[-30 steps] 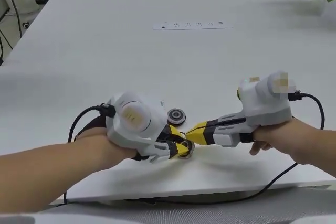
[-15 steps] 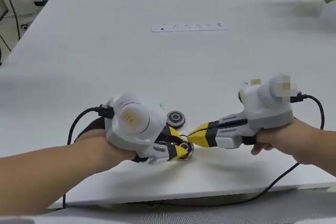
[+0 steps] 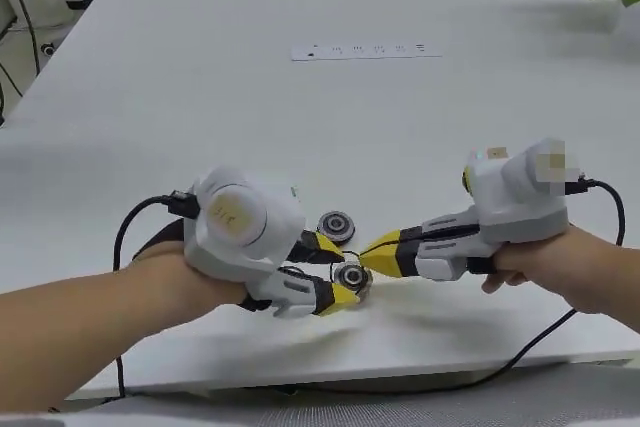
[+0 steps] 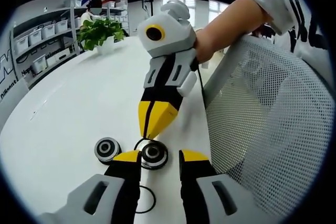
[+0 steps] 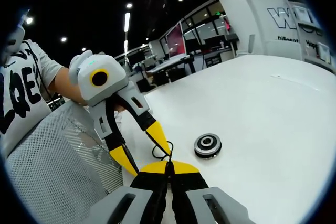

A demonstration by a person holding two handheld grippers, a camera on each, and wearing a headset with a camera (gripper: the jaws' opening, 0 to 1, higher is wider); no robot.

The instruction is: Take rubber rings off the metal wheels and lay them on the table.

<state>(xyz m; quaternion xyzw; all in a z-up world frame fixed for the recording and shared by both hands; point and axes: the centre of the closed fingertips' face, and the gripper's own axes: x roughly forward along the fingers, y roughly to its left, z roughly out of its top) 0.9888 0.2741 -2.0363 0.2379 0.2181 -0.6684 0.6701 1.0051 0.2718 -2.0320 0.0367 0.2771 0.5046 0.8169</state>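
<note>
- Left claw (image 3: 340,269) has popped open since a moment ago, wheel (image 4: 155,155) sitting loose between its jaws.
- Right claw (image 3: 370,252) dead ahead, pinched shut on the rubber ring (image 4: 138,142).
- Spare wheel (image 4: 107,149) just left.

White table (image 3: 200,67); mesh chair (image 4: 273,129); ceiling spotlights (image 5: 127,20)

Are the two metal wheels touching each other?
Apart: the left gripper view shows bare table between the free wheel and the near wheel between the jaws.
</note>
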